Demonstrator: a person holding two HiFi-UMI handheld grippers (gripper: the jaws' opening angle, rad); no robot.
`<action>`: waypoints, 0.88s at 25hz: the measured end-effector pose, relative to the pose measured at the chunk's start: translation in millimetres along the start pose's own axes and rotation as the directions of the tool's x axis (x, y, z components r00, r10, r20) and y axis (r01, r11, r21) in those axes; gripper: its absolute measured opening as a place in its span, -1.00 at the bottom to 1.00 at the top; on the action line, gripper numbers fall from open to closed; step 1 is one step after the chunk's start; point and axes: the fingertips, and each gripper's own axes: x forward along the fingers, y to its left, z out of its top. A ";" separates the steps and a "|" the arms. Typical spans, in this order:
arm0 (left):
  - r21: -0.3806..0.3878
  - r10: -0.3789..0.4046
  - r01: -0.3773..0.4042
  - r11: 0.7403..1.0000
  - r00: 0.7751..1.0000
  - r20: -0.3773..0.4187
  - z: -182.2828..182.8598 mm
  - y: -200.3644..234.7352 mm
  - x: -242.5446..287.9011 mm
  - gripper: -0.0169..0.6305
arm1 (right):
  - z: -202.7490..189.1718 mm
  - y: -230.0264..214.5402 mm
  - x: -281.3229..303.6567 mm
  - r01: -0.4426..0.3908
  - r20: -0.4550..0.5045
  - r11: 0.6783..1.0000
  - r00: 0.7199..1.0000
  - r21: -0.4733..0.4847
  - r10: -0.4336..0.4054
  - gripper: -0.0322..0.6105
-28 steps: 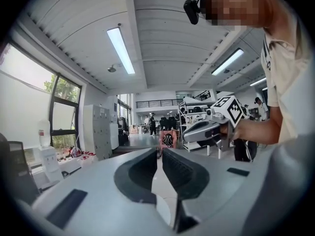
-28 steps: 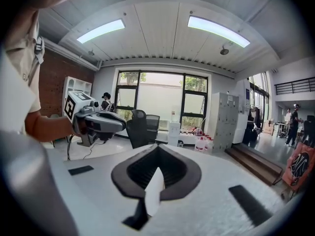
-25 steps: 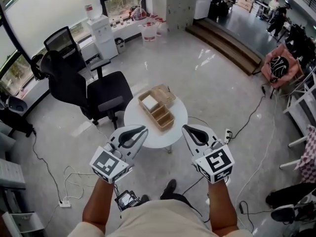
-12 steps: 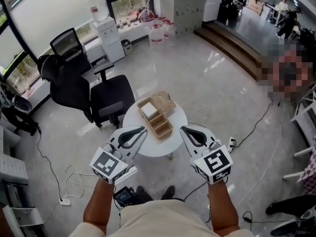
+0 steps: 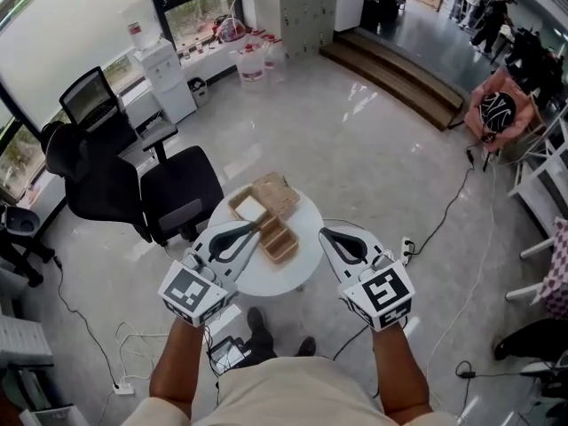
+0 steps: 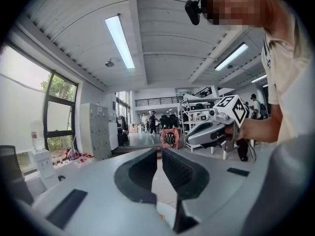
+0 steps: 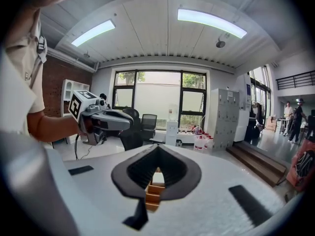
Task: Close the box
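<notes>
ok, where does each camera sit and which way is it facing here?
Head view: on the person's head, steeply down at table and box; shows forearms, left hand-held gripper, right hand-held gripper.
Left gripper view: on the left one, about level across the room; shows its jaws, the right one, the person's torso.
Right gripper view: on the right one, toward the windows; shows its jaws, the left one, an arm.
Shared: head and right gripper views both show the box.

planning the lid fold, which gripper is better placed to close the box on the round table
Right, probably: the open lid lies on the far right side of the box, and the right gripper points straight at it.
</notes>
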 end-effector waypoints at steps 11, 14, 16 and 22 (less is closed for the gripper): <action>0.009 -0.148 0.148 0.989 0.988 0.043 1.1 79.6 12.8 -0.84 | 30.5 -8.4 66.0 0.128 -0.022 0.992 0.992 0.010 -0.128 -0.92; 0.007 -0.176 0.176 0.984 0.983 0.051 -2.8 102.1 10.0 -0.84 | 36.5 -7.8 85.1 0.155 -0.024 0.988 0.988 0.014 -0.155 -0.92; 0.013 -0.189 0.189 0.982 0.980 0.058 -6.0 116.0 9.5 -0.84 | 39.1 -7.5 97.5 0.170 -0.022 0.985 0.985 0.015 -0.170 -0.92; 0.012 -0.204 0.204 0.979 0.977 0.059 -15.9 148.6 11.3 -0.84 | 44.3 -2.4 125.8 0.153 -0.016 0.988 0.988 0.008 -0.153 -0.92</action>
